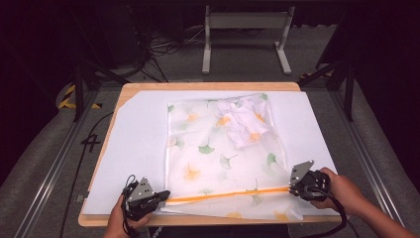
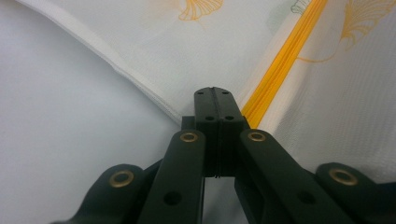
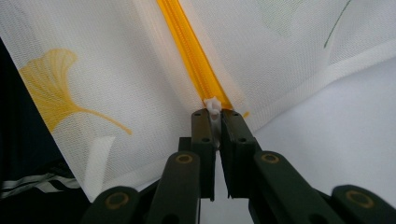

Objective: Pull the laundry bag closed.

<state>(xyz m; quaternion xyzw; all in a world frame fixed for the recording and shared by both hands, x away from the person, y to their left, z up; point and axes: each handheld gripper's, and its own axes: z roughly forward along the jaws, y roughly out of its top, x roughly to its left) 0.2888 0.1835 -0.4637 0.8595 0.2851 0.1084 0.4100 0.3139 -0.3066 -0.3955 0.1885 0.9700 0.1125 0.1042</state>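
Observation:
A white mesh laundry bag [image 1: 218, 153] printed with ginkgo leaves lies flat on the table, with a white garment [image 1: 242, 121] inside near its far end. An orange zipper [image 1: 228, 195] runs across its near end. My left gripper [image 1: 166, 196] is shut on the bag's corner at the zipper's left end; in the left gripper view its jaws [image 2: 214, 93] pinch the mesh edge beside the zipper [image 2: 285, 60]. My right gripper [image 1: 291, 187] holds the zipper's right end. In the right gripper view it [image 3: 214, 114] is shut on the small white zipper pull [image 3: 213, 105].
A white sheet [image 1: 138, 144] covers the wooden table [image 1: 208, 86] under the bag. A metal stand [image 1: 245, 22] and loose cables [image 1: 158, 47] sit on the floor behind the table. The bag's near edge hangs close to the table's front edge.

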